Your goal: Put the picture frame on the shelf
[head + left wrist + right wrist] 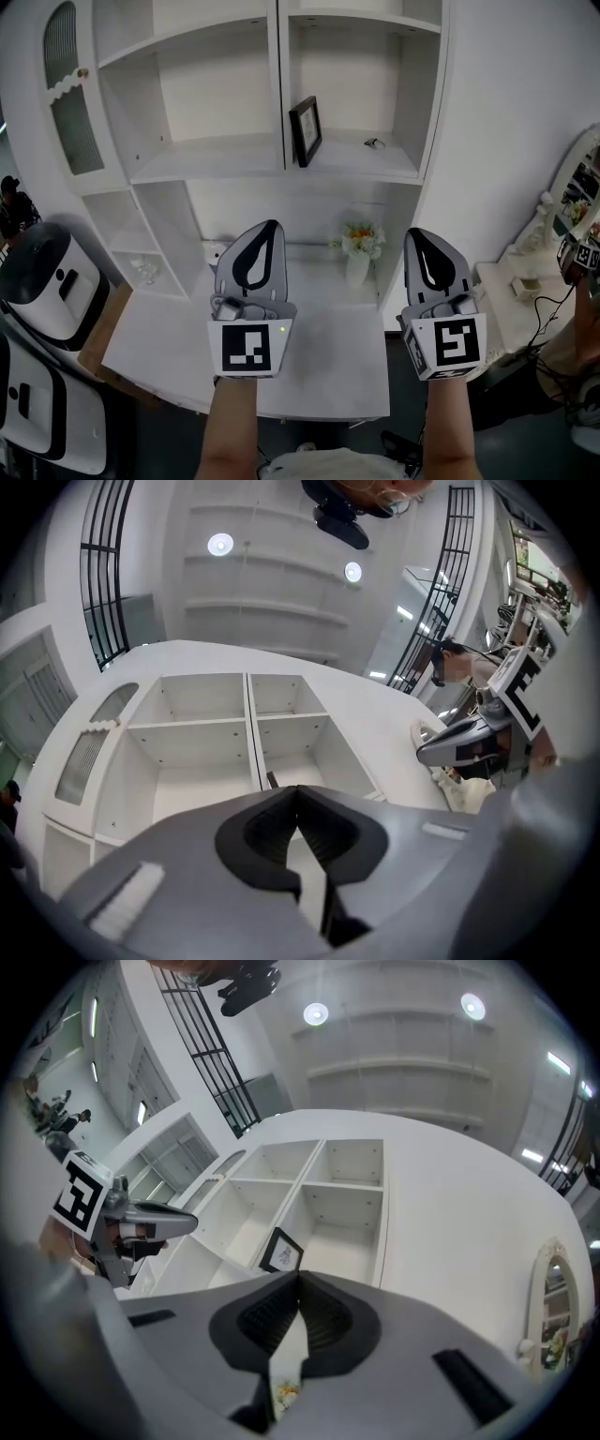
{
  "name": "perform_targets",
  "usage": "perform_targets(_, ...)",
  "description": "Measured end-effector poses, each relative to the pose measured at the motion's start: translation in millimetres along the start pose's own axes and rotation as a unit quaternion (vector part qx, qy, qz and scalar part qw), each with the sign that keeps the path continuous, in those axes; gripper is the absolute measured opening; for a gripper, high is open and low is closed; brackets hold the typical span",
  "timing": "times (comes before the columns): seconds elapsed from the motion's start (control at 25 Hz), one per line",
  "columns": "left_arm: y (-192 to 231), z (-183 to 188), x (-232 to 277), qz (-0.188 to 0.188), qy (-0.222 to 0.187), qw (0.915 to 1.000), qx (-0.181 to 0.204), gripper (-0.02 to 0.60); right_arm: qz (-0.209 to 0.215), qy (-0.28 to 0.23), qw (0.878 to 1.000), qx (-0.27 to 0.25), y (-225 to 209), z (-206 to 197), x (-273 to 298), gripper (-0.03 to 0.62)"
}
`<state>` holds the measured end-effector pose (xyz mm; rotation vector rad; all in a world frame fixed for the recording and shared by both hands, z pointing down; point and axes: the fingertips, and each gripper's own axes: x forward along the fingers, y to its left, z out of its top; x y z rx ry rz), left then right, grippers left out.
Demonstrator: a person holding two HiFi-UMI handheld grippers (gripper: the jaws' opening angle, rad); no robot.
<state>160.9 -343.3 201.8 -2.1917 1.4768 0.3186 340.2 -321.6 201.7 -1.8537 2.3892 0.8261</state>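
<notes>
Picture frame (306, 130) seemingly leans at shelf's (345, 160) left edge, room rightward; left tool (271, 226), right tool (416, 234) closed, empty.

No word, number or brand can be read anywhere in the views. The only signs are black-and-white coded squares. One marker (246, 348) faces the camera on the cube of the left gripper (266, 231), at about 7 o'clock in the head view. A second marker (457, 343) sits on the cube of the right gripper (421, 236), at about 5 o'clock. Both are patterns of blocks, not letters. The picture frame (306, 130), at 12 o'clock on the shelf (347, 161), holds a pale sheet with small dark print, which is too small to read even in the right gripper view.
</notes>
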Motion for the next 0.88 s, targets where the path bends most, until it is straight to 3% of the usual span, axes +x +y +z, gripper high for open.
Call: perform_targets(0.88, -31.2, 6.0, -16.4, -0.016, 0.008, 0.9996, 0.023, 0.011, 0.002, 0.004, 1.000, 0.008, -6.6, -3.8, -35.9, 0.009)
